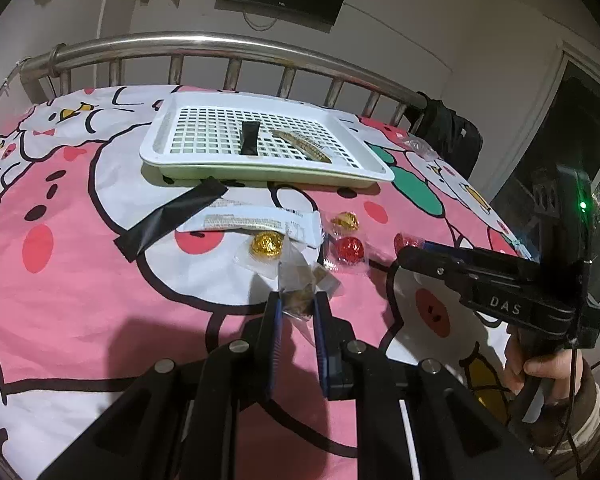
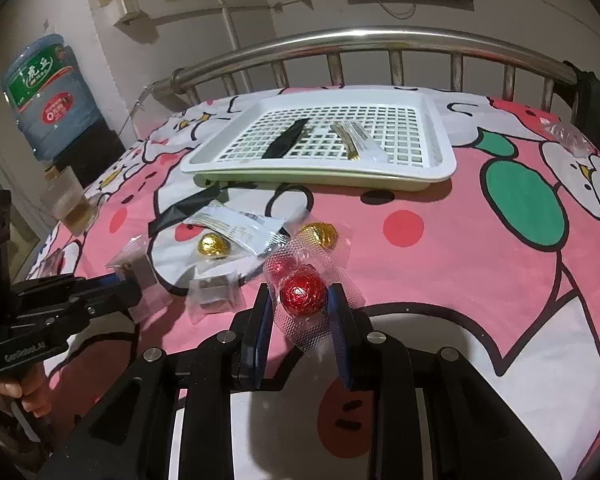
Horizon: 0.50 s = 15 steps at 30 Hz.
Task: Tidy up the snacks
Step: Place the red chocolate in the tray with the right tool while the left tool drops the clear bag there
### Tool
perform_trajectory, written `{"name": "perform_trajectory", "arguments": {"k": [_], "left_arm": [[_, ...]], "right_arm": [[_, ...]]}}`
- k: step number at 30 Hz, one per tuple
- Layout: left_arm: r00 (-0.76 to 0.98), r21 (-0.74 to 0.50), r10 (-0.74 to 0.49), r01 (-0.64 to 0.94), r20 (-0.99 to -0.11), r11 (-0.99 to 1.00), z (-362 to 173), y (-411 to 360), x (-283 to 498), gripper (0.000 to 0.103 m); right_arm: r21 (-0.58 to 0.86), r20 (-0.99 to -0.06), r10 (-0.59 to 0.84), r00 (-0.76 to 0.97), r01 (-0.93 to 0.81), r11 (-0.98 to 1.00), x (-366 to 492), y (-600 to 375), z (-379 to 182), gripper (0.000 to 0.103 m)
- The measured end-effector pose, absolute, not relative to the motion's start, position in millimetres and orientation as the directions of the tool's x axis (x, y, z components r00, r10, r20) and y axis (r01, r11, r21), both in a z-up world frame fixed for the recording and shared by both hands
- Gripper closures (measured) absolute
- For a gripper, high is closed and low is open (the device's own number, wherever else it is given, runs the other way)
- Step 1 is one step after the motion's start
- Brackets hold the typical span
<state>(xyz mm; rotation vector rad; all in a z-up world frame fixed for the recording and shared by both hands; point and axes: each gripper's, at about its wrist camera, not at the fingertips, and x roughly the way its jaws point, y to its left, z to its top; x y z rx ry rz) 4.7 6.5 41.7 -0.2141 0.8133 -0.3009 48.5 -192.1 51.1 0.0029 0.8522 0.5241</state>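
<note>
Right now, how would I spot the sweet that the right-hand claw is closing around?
Start at the white slotted tray on the pink cartoon bedsheet, then come toward the near edge of the bed. Between the right gripper fingers sits a red foil ball in a clear wrapper. Its neighbours are gold foil balls, and a second red one lies just behind it.

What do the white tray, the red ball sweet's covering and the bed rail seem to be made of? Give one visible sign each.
White tray: likely moulded plastic, smooth and matte, with a uniform grid of holes.
Red ball sweet: crinkled shiny foil, it seems, inside a clear plastic wrapper with crimped edges.
Bed rail: polished metal tube, probably steel, showing bright highlights.
</note>
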Motion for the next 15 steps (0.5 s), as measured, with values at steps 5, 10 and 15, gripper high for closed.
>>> {"name": "perform_trajectory", "arguments": {"k": [5, 10, 15], "left_arm": [[0.657, -0.305, -0.351, 0.19, -0.667, 0.933, 48.2, 6.4, 7.8, 0.086], [0.67, -0.311, -0.356, 0.193, -0.651, 0.931, 56.9, 5.0, 15.3, 0.086], [0.684, -0.313, -0.36, 0.199, -0.634, 0.929, 67.1, 2.6, 24.0, 0.086]], "right_arm": [[0.206, -0.702, 0.453, 0.55, -0.452, 0.868, 46.6, -190.6, 61.9, 0.077], [0.207, -0.685, 0.467, 0.559, -0.465, 0.861, 47.6, -189.5, 73.1, 0.077], [0.207, -0.675, 0.473, 0.566, -0.471, 0.858, 50.4, -189.1, 80.8, 0.077]]}}
